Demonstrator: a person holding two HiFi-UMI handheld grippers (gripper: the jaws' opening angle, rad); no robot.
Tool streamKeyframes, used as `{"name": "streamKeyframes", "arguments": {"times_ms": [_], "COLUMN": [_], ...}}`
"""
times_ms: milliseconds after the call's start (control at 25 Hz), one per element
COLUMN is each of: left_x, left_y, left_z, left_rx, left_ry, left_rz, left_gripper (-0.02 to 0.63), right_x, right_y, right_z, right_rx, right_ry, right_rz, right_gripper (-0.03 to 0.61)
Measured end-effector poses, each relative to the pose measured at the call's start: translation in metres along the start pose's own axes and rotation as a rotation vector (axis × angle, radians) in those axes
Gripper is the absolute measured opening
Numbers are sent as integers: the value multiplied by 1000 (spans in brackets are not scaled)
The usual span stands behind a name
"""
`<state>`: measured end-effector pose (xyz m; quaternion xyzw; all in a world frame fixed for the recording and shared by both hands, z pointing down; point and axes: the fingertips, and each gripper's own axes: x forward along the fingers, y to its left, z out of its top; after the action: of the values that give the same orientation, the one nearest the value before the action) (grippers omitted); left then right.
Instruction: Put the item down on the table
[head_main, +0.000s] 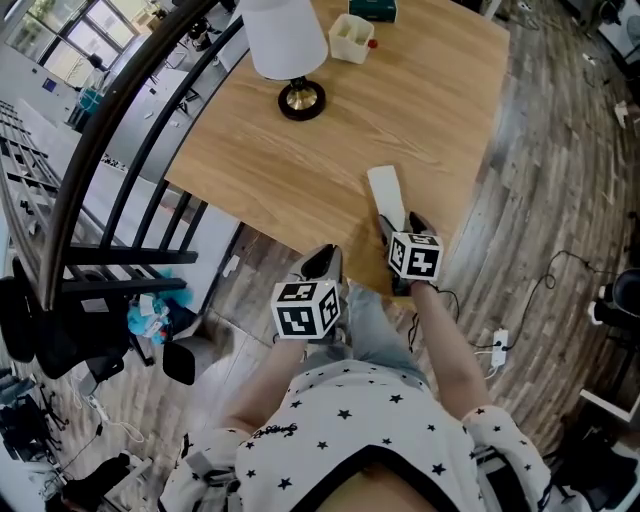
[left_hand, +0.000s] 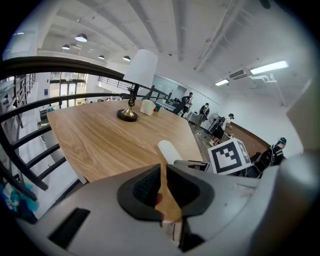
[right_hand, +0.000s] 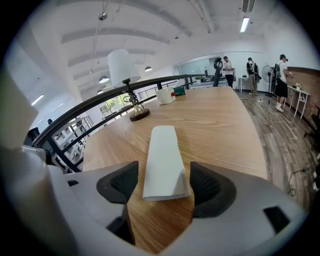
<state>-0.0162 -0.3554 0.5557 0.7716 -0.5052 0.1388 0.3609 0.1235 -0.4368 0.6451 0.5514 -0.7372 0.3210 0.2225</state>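
The right gripper (right_hand: 164, 186) has its fingers (right_hand: 120, 182) spread wide and pressing on nothing. The white item (right_hand: 162, 150) lies flat on the table (right_hand: 220, 125) between them (near the front edge). The left gripper (left_hand: 164, 187) is closed on nothing, just short of the table.

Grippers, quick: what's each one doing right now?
Left gripper: fingers closed, nothing held.
Right gripper: fingers open; the white folded item lies on the table between them, not gripped.

R gripper (right_hand: 166, 186) fingers (right_hand: 212, 187) apart | white folded item (right_hand: 164, 160) btwn, flat on table (right_hand: 220, 125)
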Motion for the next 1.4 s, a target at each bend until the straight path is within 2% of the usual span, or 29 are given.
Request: {"name": "streamKeyframes", "arguments": {"times_ms": [520, 560, 720, 1080, 1400], "left_x": [-61, -66, -89, -136, -168], "left_y": [1, 2, 1, 0, -4], "left_z": [-32, -34, -42, -67, -84], "left_rx": [9, 9, 9, 10, 63], "left_ry": [-43, -47, -65, -100, -115], "left_rz": [-19, -21, -31, -46, -55], "left_gripper": [46, 46, 46, 46, 44], "right_x": [-75, -83, -114, -180, -232], "right_y": [45, 50, 71, 113, 138], "right_z": [-23, -26, -37, -61, -75], "right_rx": [25, 25, 17, -3, -4], "right_ry": [-90, -97, -120, -197, -287], "right_rz": [-1, 0, 12, 35, 45], "right_gripper": [294, 283, 174, 23, -5]}}
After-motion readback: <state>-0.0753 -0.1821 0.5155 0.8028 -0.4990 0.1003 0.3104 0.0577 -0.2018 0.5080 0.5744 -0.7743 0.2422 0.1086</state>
